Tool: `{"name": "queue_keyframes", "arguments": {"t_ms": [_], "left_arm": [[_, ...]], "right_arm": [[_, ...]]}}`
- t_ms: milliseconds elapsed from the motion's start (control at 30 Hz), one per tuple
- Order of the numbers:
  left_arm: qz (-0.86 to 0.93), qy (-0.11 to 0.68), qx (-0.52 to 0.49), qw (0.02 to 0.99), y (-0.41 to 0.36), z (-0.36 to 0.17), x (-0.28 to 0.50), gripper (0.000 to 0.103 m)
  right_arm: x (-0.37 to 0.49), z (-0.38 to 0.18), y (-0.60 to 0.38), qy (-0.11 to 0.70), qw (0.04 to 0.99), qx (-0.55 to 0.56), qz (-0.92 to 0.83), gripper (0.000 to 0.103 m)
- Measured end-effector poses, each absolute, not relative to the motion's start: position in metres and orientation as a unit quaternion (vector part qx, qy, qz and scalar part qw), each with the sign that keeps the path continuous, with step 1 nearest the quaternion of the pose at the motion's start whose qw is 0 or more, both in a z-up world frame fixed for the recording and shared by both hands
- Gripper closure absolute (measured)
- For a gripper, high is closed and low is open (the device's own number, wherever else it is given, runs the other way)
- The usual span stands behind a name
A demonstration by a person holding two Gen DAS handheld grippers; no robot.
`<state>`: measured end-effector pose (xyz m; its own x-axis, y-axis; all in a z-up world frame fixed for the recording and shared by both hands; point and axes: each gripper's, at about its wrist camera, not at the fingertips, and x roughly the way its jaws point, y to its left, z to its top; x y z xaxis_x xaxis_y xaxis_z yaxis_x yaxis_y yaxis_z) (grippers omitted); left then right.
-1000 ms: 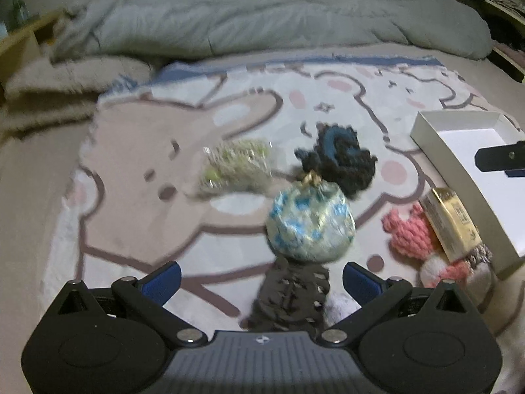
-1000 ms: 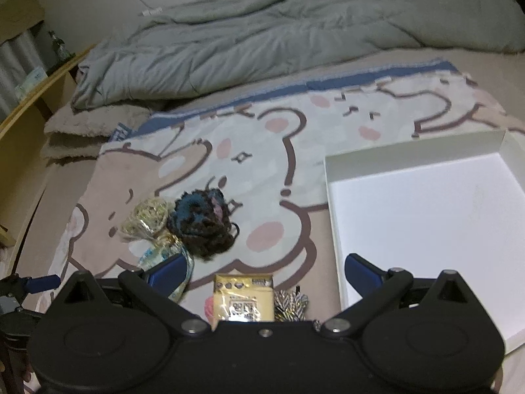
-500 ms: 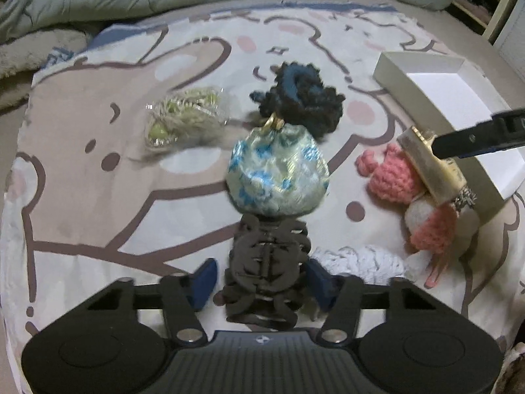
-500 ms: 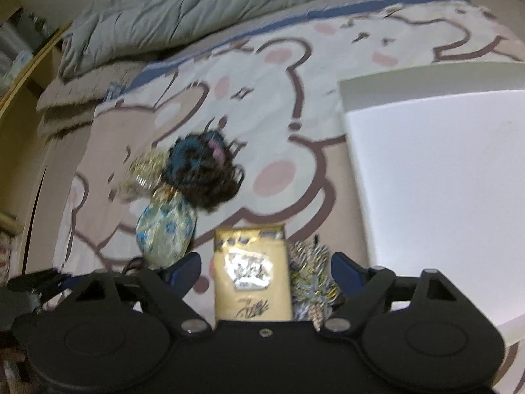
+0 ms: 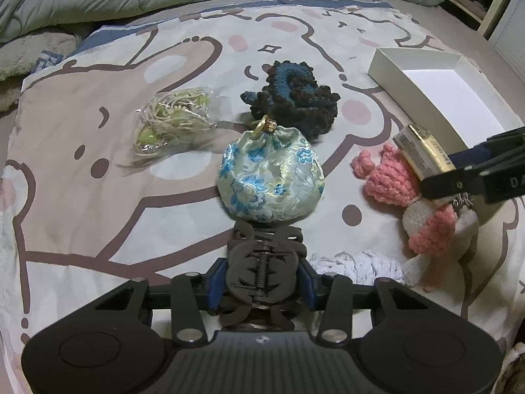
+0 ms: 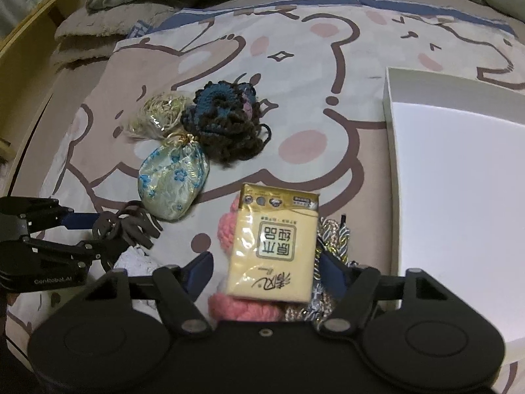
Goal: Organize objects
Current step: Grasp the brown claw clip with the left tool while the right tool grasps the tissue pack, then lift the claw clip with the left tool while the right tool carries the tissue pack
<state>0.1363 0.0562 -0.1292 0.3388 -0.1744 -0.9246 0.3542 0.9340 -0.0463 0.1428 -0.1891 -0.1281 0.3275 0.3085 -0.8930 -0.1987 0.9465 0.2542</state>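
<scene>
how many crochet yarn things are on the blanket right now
2. The dark blue-brown crochet piece lies behind the floral pouch. The pink crochet toy lies beside the white box, partly under the yellow packet. More may be hidden.

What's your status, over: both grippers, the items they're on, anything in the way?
Left gripper shut on black hair claw. Right gripper closing around yellow tissue pack, not yet clamped. Pack lies atop pink crochet toy. White box empty.
</scene>
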Motion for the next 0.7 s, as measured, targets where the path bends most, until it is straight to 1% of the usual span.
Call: {"name": "queue_keyframes", "arguments": {"t_ms": [33,100,533,700], "left_arm": [[-0.159,0.553,0.079,0.814,0.056,-0.129,0.136,0.057],[-0.152,0.556,0.068,0.814,0.058,-0.128,0.137,0.057],[-0.060,0.559,-0.052,0.825,0.084,-0.115,0.133,0.057],[-0.017,0.571,-0.055,0.819,0.091,-0.121,0.134,0.057]], "right_arm": [[0.143,-0.128,-0.189,0.557,0.814,0.050,0.156,0.048],[0.144,-0.127,-0.190,0.557,0.815,0.049,0.153,0.048],[0.135,-0.107,-0.186,0.527,0.832,0.029,0.169,0.049],[0.130,-0.110,-0.181,0.529,0.831,0.013,0.170,0.049]]}}
